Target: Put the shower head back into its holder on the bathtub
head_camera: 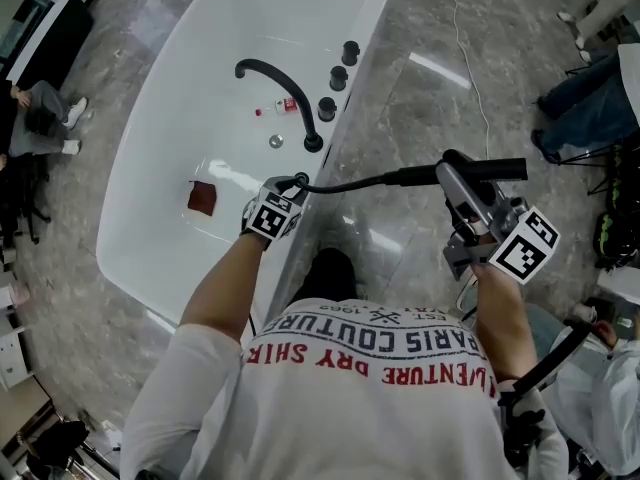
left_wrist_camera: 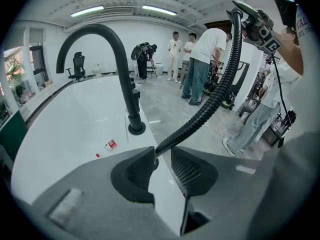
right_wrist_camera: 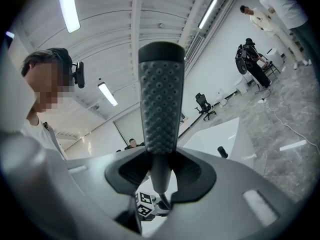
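Observation:
The black shower head (head_camera: 487, 170) is lifted to the right of the white bathtub (head_camera: 170, 168), and my right gripper (head_camera: 457, 180) is shut on its handle. In the right gripper view its dimpled face (right_wrist_camera: 160, 104) stands upright above the jaws of the right gripper (right_wrist_camera: 160, 176). Its ribbed black hose (head_camera: 350, 183) runs left to the tub rim. There my left gripper (head_camera: 290, 192) points down, open, one jaw on either side of the hose (left_wrist_camera: 210, 104). A gap shows at the right pad of the left gripper (left_wrist_camera: 162, 156).
A curved black faucet (head_camera: 285, 88) and black knobs (head_camera: 338, 76) stand on the tub rim. A small bottle (head_camera: 285, 106) and a dark red object (head_camera: 202, 198) lie in the tub. Standing people (left_wrist_camera: 200, 59) are on the marble floor, and a white cable (head_camera: 465, 48) lies on it.

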Demonstrator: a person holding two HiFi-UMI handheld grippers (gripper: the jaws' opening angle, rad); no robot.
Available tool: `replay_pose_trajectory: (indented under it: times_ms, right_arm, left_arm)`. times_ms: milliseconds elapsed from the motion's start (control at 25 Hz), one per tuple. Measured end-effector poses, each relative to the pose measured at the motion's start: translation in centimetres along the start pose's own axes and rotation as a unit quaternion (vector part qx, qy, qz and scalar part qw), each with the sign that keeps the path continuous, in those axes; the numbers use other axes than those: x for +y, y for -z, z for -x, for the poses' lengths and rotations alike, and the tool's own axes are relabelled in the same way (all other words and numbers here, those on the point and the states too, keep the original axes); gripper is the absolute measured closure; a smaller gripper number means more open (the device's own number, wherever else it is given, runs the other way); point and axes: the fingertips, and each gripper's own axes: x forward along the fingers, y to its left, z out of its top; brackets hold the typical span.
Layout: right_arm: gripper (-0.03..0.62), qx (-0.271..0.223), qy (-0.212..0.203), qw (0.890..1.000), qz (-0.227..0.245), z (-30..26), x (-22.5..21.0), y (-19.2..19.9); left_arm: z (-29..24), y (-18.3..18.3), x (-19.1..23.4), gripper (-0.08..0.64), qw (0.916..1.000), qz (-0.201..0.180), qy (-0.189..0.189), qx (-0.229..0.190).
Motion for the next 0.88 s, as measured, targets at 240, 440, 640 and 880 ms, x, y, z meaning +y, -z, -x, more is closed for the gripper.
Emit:
replay_pose_trajectory:
  times_ms: [240, 440, 640, 880]
  right_arm:
    - [0.456, 0.007, -0.008, 1.000, 0.007, -1.0, 0.9, 0.2]
    - [0.456, 0.012, -0.011, 1.000, 0.011, -2.4, 1.3, 0.7]
    - [0.456, 0.011, -0.011, 0.999, 0.032, -4.7, 1.7, 0.7]
    - [0.456, 0.005, -0.024, 0.997, 0.067, -7.3, 3.5, -0.1]
  left_arm:
    - [0.4, 1.0, -0.4, 0.440, 0.9999, 0.016, 0.006, 0.001]
    - [1.5, 0.7, -0.3, 0.452, 0.9995, 0.025, 0.006, -0.020]
    - [4.3, -1.4, 0.4, 0.554, 0.9956, 0.052, 0.004, -0.078]
    - [9.0, -4.4, 0.3, 0.554, 0.9886, 0.070, -0.001, -0.133]
